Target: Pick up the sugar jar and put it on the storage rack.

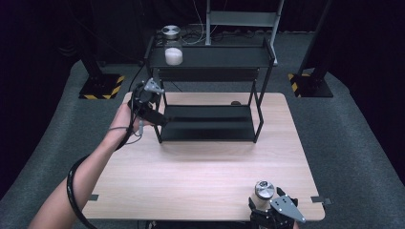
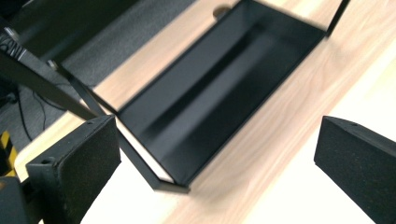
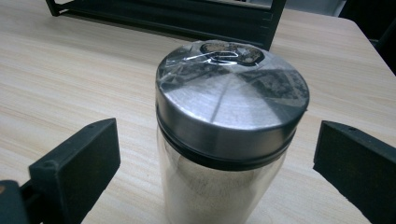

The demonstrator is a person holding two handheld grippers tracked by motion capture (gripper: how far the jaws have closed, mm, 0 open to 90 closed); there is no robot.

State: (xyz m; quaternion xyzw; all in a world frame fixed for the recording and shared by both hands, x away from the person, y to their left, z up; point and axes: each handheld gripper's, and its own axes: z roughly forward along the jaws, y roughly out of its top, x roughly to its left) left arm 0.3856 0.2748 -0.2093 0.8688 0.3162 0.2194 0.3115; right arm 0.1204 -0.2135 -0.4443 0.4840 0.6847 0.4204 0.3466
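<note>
Wood table point(image 1: 200, 176), black rack point(image 1: 210, 124) at back. Both grippers gape: left point(image 1: 149, 106) empty, right point(image 1: 274, 214) straddling jar point(image 1: 263, 193); off-center squeeze could tip it.

I look down on a light wooden table point(image 1: 205, 176) over grey carpet point(image 1: 353, 143); hazard-striped stand bases point(image 1: 101, 87) flank it against dark surroundings.

Jar point(image 3: 231, 140) base cut off at bottom edge; rack point(image 2: 210, 93) blurred, its corner cropped.
</note>
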